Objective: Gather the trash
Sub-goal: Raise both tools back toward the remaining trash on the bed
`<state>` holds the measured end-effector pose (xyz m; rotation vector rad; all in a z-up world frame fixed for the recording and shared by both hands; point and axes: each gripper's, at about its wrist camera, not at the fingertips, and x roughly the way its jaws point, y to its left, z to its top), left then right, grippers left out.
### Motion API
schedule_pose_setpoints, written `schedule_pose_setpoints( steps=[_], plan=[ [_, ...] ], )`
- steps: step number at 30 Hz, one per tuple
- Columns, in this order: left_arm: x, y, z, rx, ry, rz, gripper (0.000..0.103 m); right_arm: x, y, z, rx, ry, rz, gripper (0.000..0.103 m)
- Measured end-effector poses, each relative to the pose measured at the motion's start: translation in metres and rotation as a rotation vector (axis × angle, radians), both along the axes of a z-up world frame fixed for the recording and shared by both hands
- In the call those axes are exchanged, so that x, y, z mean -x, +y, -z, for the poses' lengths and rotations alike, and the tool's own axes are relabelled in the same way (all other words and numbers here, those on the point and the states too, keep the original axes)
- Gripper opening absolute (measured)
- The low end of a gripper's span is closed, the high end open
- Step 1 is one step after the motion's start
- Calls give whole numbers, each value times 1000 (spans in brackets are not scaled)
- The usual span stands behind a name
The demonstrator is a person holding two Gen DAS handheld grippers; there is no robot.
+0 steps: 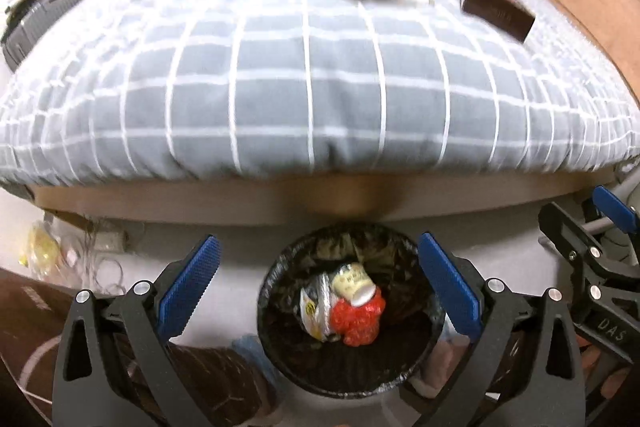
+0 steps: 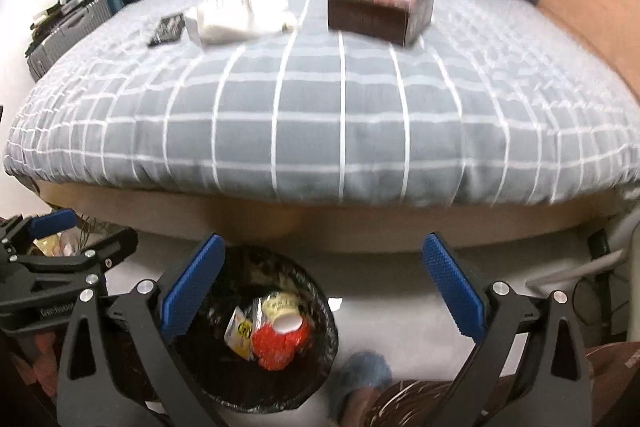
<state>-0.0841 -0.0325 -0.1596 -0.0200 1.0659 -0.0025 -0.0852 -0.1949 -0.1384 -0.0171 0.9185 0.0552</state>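
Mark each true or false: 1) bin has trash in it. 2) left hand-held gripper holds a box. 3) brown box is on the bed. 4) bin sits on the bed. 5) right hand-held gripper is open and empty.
1) True. The bin holds a red wad, a cup and a wrapper.
2) False. The left hand-held gripper is open with nothing between its fingers.
3) True. The brown box lies on the bed, far side.
4) False. The bin stands on the floor in front of the bed.
5) True. The right hand-held gripper has its fingers wide apart, holding nothing.
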Motion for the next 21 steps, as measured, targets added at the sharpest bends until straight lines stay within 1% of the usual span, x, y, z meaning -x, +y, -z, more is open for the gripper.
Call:
schedule_pose_setpoints(
  steps=[3, 7, 13, 18, 21],
  plan=[
    [-2, 2, -15, -11, -44, -7, 97, -1, 1, -14, -9, -37, -2, 96],
    [-6, 4, -28, -2, -75, -14, 97, 0, -3, -32, -9, -97, 3, 96],
    [-15, 9, -56, 2, -154, -19, 97, -8, -14, -51, -32, -136, 37, 96],
    [-32, 17, -70, 34, -165, -36, 97, -22, -19, -68, -33, -169, 51, 96],
    [-49, 23, -80, 33, -182, -47, 97, -37, -20, -79, -38, -191, 57, 96]
  ],
)
